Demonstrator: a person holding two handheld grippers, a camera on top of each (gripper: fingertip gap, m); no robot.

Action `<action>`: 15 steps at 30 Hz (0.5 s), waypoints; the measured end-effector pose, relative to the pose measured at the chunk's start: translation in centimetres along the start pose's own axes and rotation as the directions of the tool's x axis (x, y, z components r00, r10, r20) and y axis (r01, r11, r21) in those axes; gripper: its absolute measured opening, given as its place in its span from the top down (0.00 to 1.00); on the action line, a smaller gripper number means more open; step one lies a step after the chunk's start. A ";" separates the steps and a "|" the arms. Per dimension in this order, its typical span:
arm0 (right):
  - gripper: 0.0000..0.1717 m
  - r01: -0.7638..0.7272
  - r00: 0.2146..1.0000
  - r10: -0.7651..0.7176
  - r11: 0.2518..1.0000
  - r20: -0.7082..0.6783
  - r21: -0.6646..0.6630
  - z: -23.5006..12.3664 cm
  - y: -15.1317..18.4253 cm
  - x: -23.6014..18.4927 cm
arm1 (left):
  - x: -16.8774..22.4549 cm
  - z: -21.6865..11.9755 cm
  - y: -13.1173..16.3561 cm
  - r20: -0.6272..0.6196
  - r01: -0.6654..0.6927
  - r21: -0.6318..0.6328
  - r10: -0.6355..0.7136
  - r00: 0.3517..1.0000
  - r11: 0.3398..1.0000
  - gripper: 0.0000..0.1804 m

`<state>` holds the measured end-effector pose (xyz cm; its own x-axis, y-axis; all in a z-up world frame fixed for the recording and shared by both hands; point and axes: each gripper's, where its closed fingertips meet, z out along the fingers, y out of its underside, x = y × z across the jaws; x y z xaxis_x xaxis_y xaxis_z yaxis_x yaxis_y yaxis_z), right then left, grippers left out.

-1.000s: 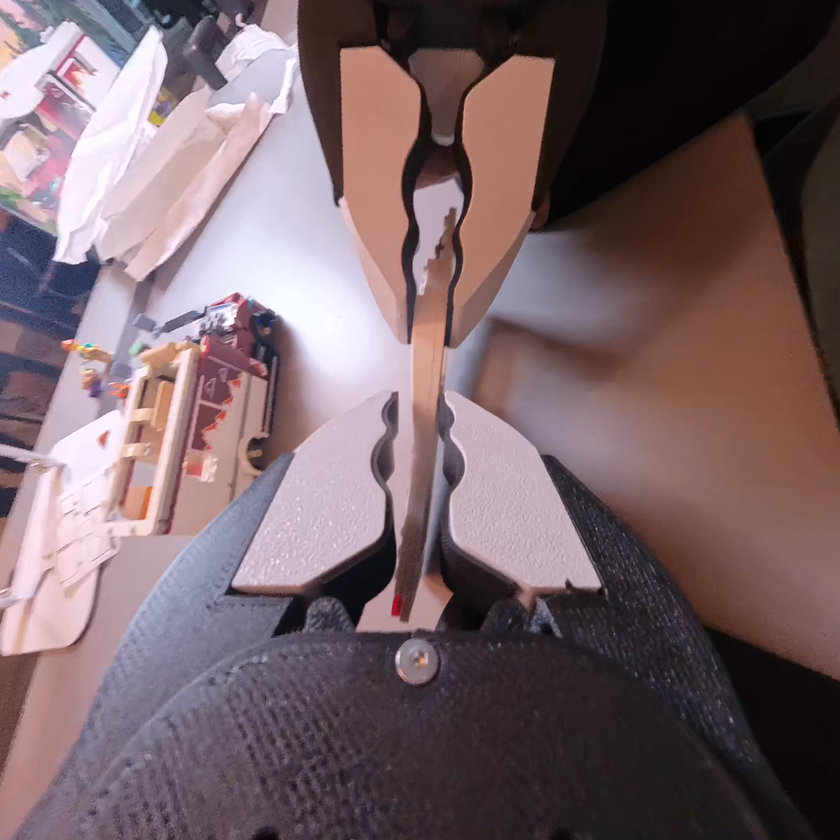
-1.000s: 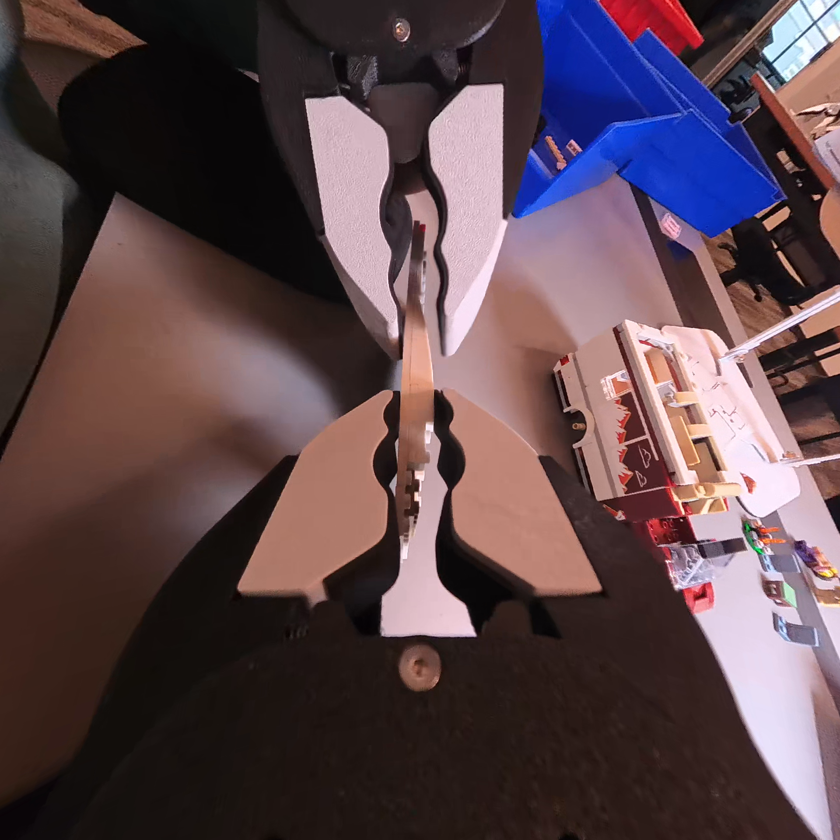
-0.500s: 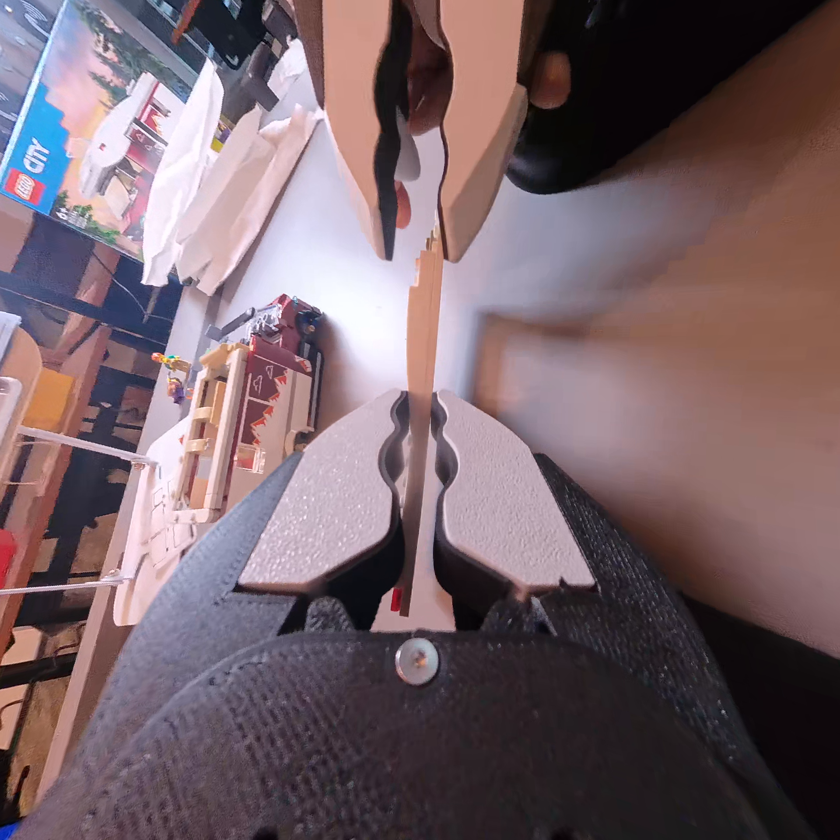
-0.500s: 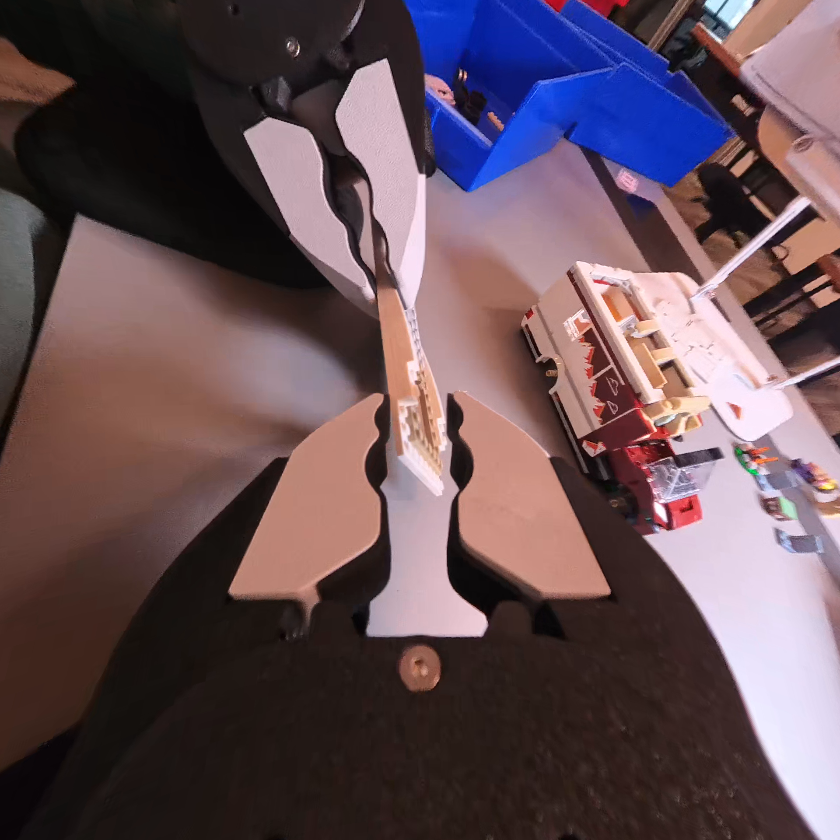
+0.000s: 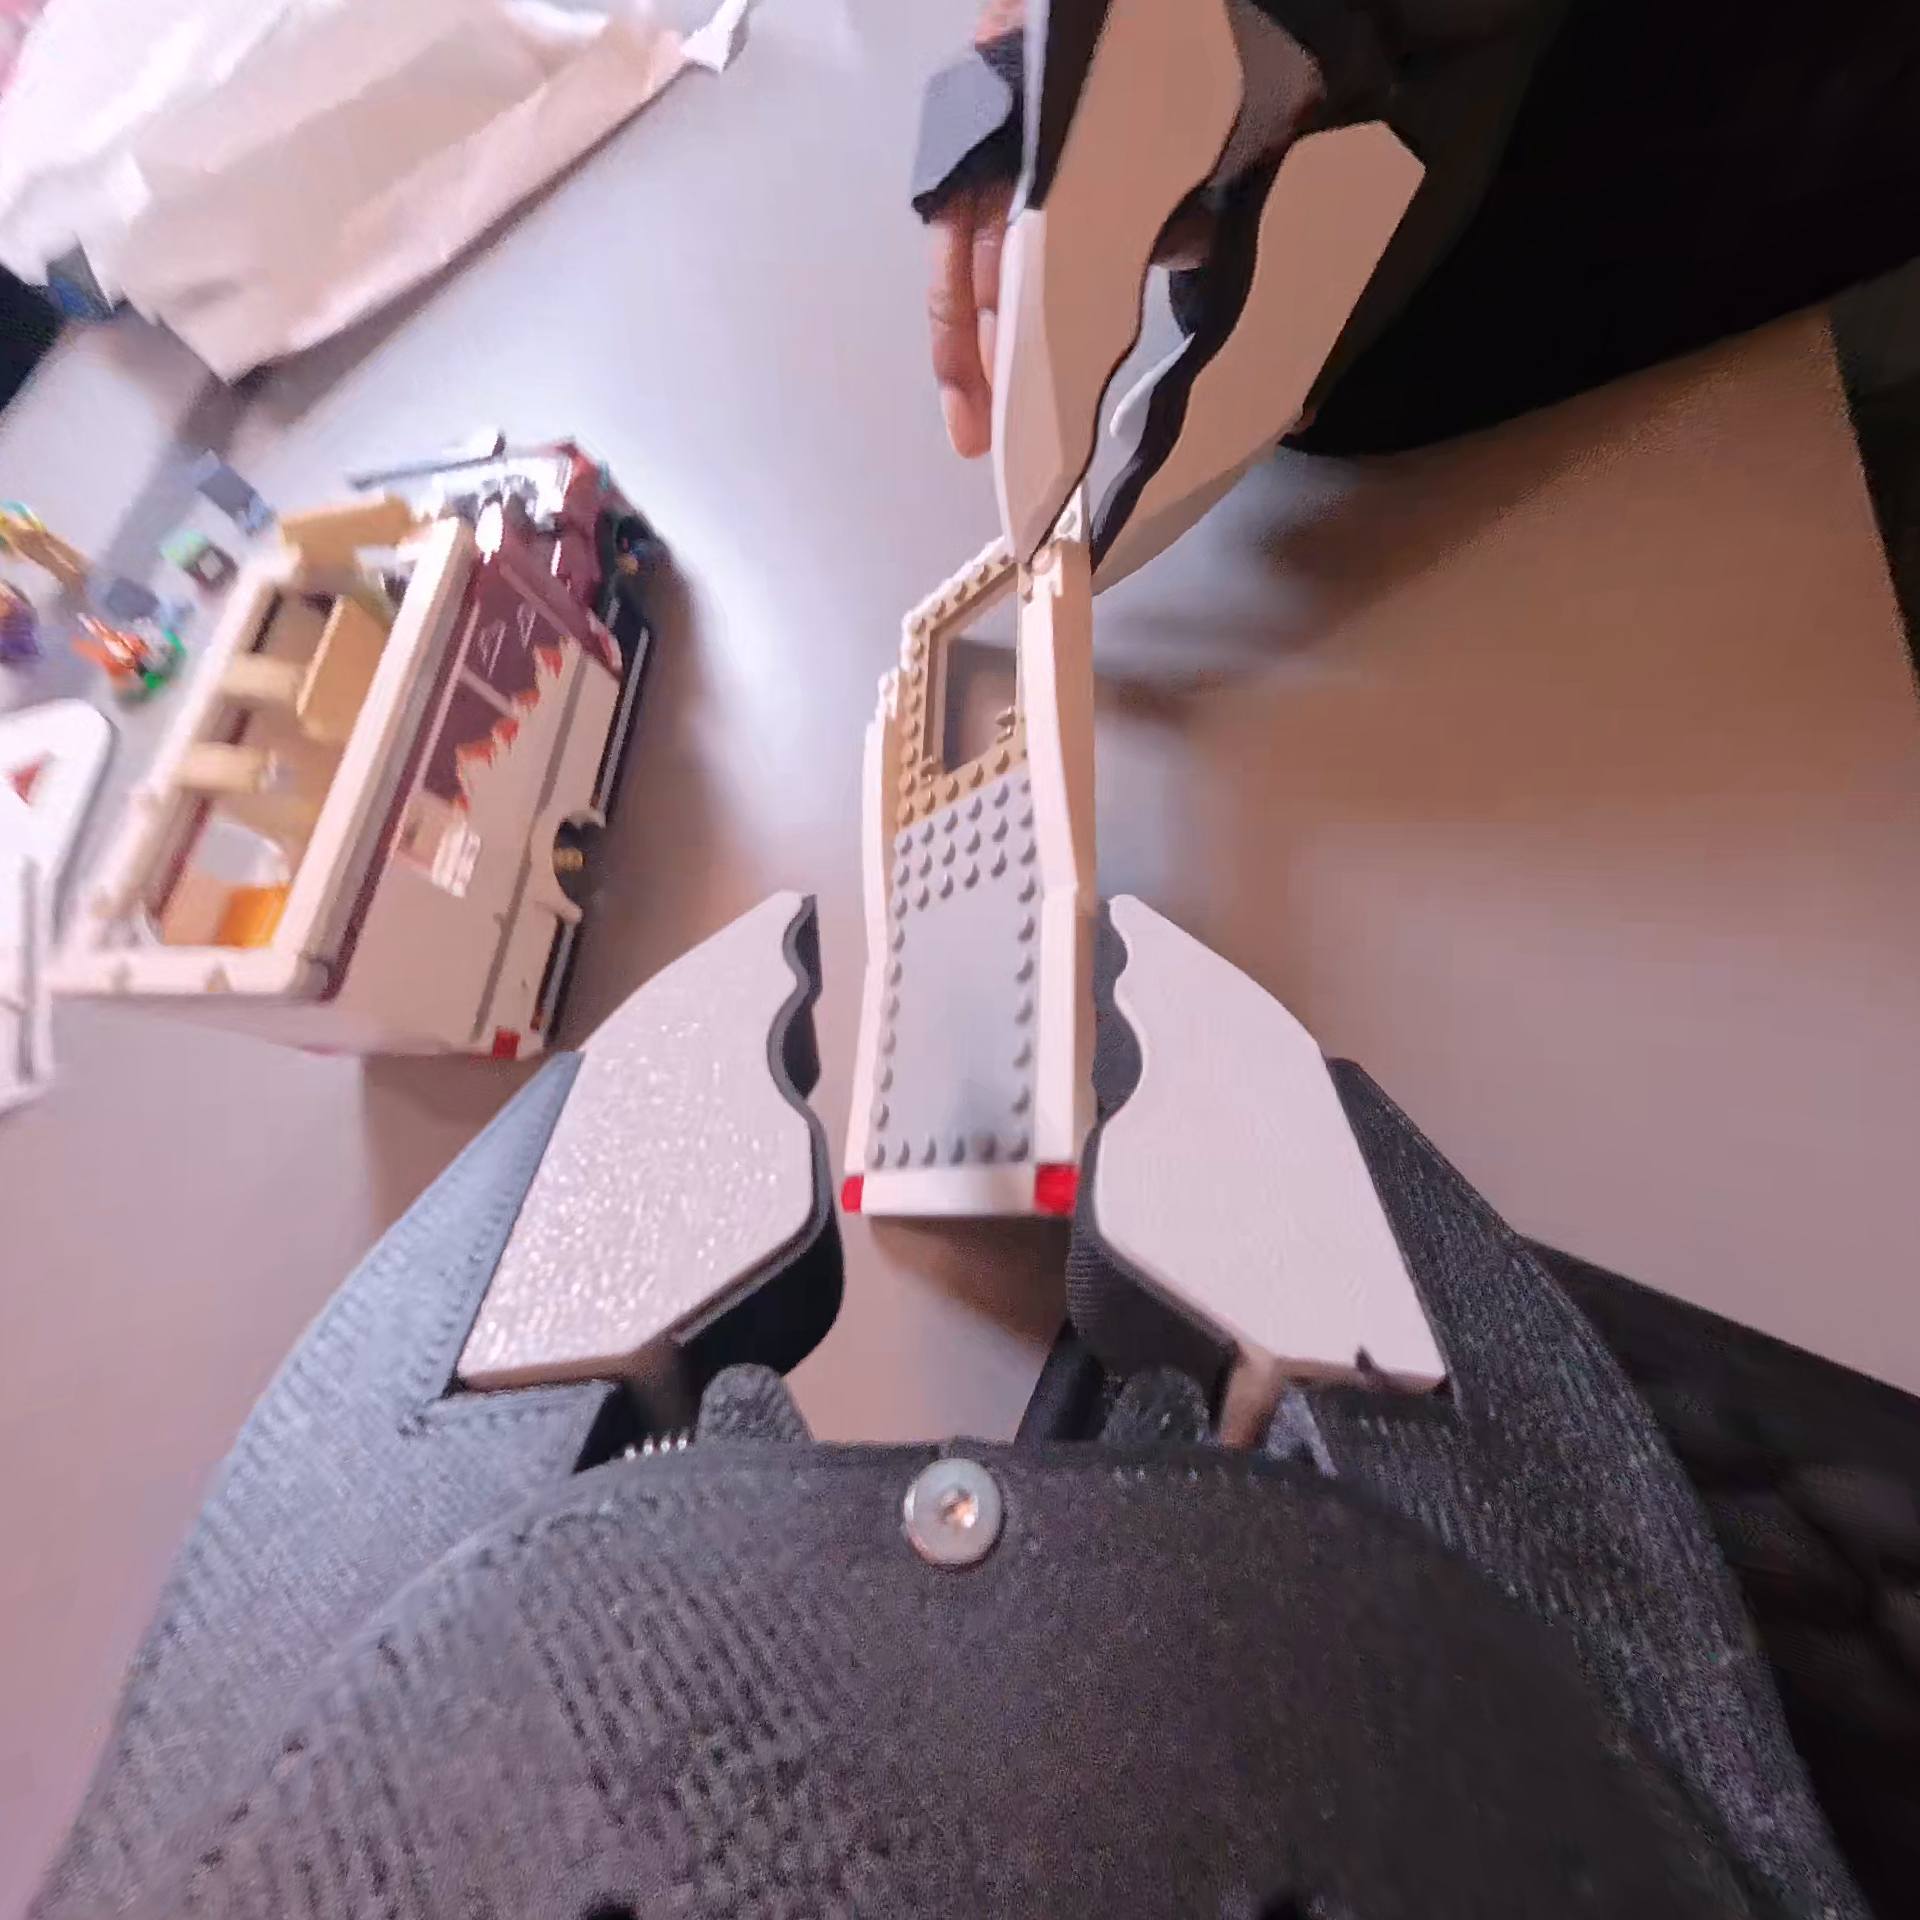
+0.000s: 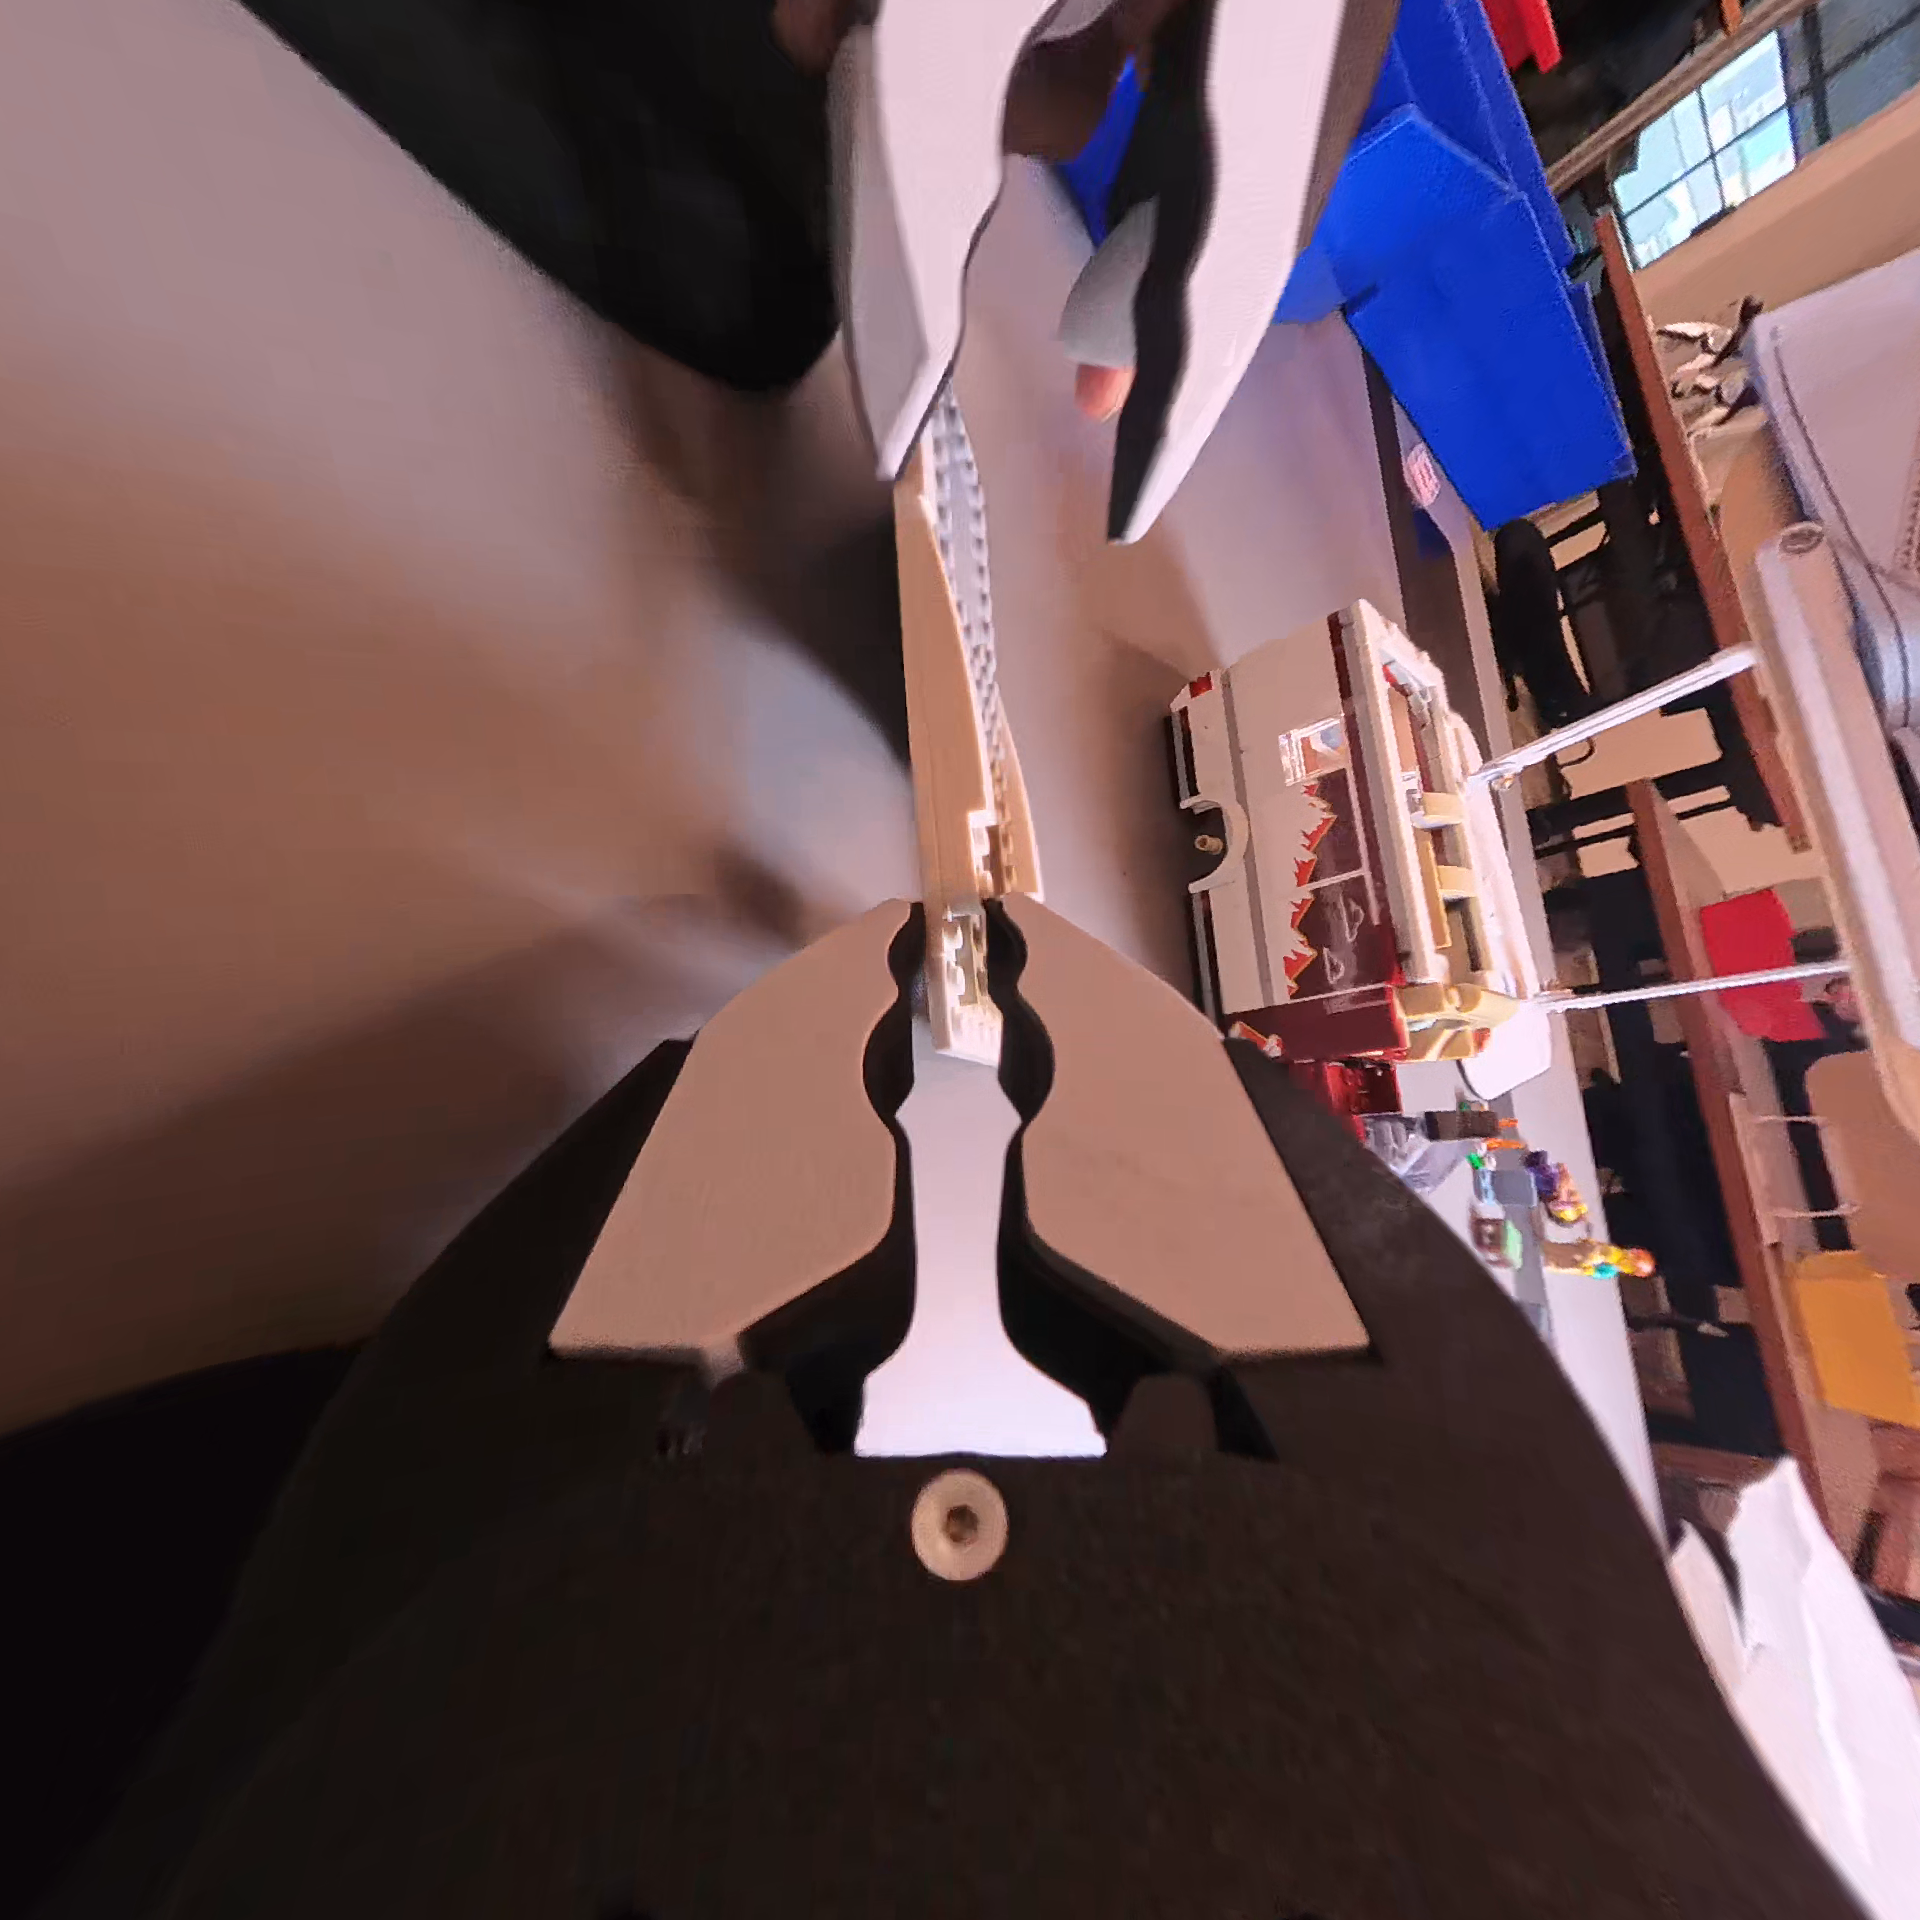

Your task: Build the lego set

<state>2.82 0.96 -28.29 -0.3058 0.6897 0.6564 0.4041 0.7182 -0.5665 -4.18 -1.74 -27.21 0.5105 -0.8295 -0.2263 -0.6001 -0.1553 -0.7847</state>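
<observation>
Right tongs are clenched on the near end of a flat brick-built panel, cream with a grey studded face; both pads press against its edge. Left tongs stand released: the panel lies between the spread fingers, with a clear gap at the left finger, while the right finger sits just beside the panel's edge, contact not determinable. In the left wrist view, the far end of the panel, with its tan frame around an opening, meets the tips of the right tongs.

State of work: no goal is stated, so progress cannot be rated. The panel is held clear of the desk by one set of tongs only and is not attached to anything else.

Surroundings: a brick-built vehicle body, cream and dark red, lies on the desk to the left of the panel in the left wrist view; its top is open and shows tan interior parts. Small loose coloured pieces lie beyond it. Crumpled white paper bags lie at the far left.

Containers: blue plastic bins stand on the far part of the desk; their contents are not visible.
</observation>
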 end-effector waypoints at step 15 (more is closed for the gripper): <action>0.95 -0.201 0.965 0.229 0.959 0.129 -0.199 1.7 2.7 -0.5 | -1.0 2.1 4.0 -0.183 0.172 -0.244 -0.219 0.958 0.954 0.58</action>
<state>2.65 2.70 -30.99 -0.3139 0.8416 0.4394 0.6208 0.5321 -0.5757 -5.79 -0.41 -31.30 0.5082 -0.8591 0.0609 -0.6353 -0.4217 -0.6470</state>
